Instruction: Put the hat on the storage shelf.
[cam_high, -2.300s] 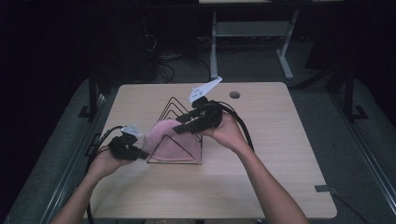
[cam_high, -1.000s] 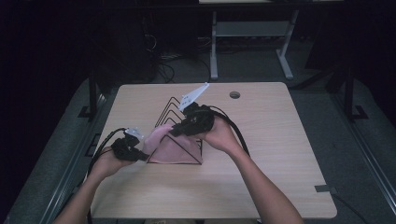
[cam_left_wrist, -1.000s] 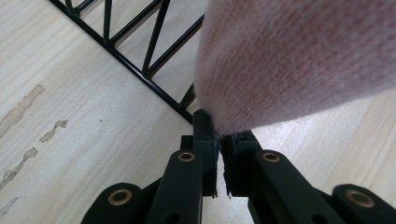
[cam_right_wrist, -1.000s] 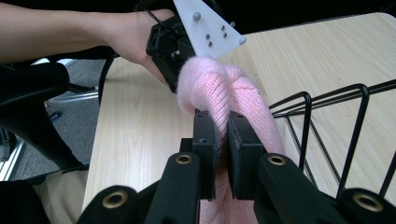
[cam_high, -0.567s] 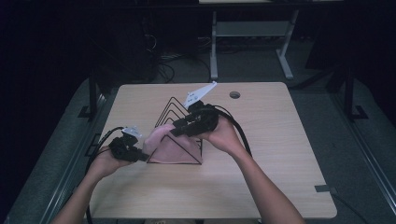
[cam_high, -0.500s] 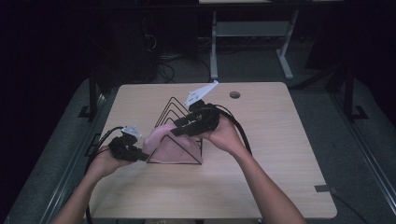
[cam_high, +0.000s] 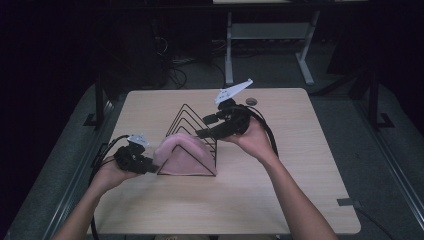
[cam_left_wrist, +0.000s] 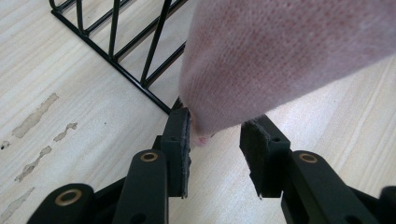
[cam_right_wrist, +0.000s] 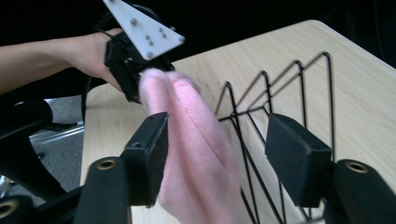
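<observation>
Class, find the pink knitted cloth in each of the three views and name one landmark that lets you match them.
High view: pink cloth left of centre, draped on the black wire rack.
Left gripper view: upper right, its lower edge between the open jaws.
Right gripper view: centre, running from between the open jaws toward the left gripper.
Shared landmark: the rack.

Light is falling from above onto the bench, leaving the room beyond it nearly black. Pink cloth just beyond the right claw is blurring softly.
</observation>
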